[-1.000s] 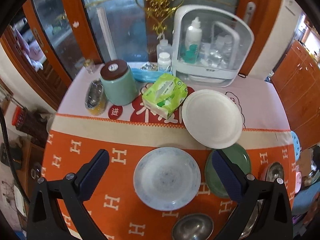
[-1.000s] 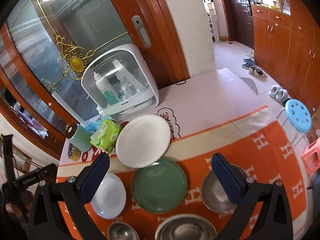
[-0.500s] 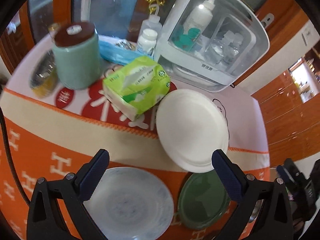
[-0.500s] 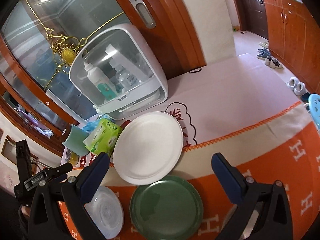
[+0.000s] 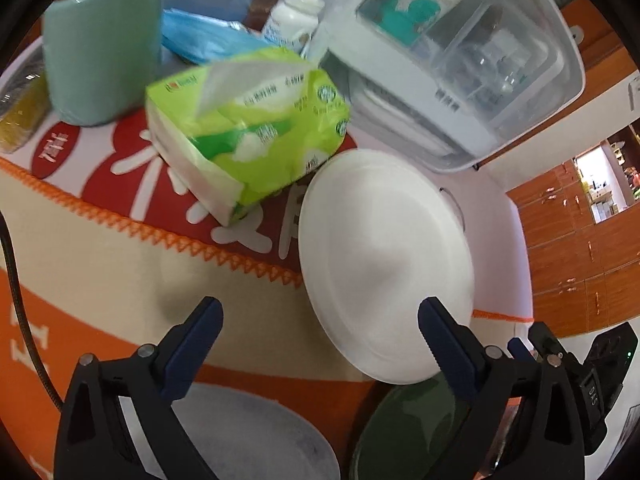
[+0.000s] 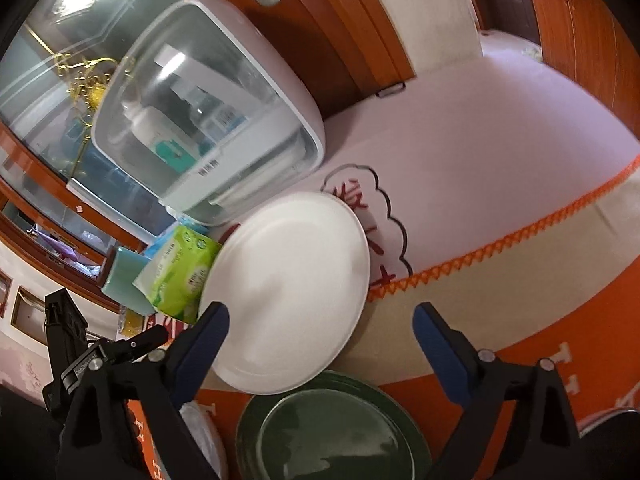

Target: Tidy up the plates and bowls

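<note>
left gripper (image 5: 320, 328) wide, jaws closing, nothing between | white plate (image 5: 384, 268) on bench, near edge overlapping green plate (image 5: 416, 428) | right gripper (image 6: 320, 332) wide, closing, empty | tip: likely pinch white plate's rim squarely, lift level

white plate (image 5: 384, 264): round, lying flat, its near rim over the green one
green plate (image 6: 336, 432): dark, glossy
pale plate (image 5: 248, 436): perhaps speckled, blurred

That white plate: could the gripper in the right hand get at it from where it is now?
Probably yes. The white plate lies uncovered just ahead of the right gripper, whose closing jaws hold nothing.
</note>
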Motion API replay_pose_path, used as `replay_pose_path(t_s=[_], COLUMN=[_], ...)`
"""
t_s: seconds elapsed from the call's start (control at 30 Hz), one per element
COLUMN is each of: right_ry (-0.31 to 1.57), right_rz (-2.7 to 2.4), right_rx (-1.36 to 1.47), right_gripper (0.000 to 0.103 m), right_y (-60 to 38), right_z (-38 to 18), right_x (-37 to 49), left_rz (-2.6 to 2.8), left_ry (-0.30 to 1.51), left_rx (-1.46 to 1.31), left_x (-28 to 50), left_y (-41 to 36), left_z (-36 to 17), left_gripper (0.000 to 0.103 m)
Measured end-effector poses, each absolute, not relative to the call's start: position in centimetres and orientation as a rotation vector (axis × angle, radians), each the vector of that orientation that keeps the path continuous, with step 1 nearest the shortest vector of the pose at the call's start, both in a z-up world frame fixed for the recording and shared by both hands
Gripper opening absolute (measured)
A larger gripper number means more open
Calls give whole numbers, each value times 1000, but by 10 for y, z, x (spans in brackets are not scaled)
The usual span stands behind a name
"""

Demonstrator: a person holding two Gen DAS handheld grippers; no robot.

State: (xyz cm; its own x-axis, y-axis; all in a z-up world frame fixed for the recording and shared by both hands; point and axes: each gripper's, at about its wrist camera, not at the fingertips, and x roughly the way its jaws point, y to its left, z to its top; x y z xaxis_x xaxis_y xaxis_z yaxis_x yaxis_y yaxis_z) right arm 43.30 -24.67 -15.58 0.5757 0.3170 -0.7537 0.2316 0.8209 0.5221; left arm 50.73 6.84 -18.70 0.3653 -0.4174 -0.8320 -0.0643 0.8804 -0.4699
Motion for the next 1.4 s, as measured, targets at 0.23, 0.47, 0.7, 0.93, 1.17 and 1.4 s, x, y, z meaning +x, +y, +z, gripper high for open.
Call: replay_pose_path(t_s=[0.23,0.47,0.7,0.93,1.17,1.4], right_ry=[1032,1059,1071,1069,1067,1057], right_rz=[58,86,104,97,96,83], right_rx=[647,692,722,725,729,693], right_gripper=[66,46,30,20,20,20], right_y=[-242,-243,-240,-241,-241,-237], right_z=[-185,-204,-213,-216,-217,-212], right_x=[443,447,449,448,448,448], left_rz=[-235,-229,-203,-216,-232,-248], left_ry=[1241,1228,1194,1185,1190,1203], left_rx=[-441,-377,-371,-414,-448,-465], left_x=[516,516,519,516,515,515], left_y=[53,39,30,47,49,46], left_z=[-213,-215,-217,-219,-222,-223], left_gripper=[81,75,58,40,29,22])
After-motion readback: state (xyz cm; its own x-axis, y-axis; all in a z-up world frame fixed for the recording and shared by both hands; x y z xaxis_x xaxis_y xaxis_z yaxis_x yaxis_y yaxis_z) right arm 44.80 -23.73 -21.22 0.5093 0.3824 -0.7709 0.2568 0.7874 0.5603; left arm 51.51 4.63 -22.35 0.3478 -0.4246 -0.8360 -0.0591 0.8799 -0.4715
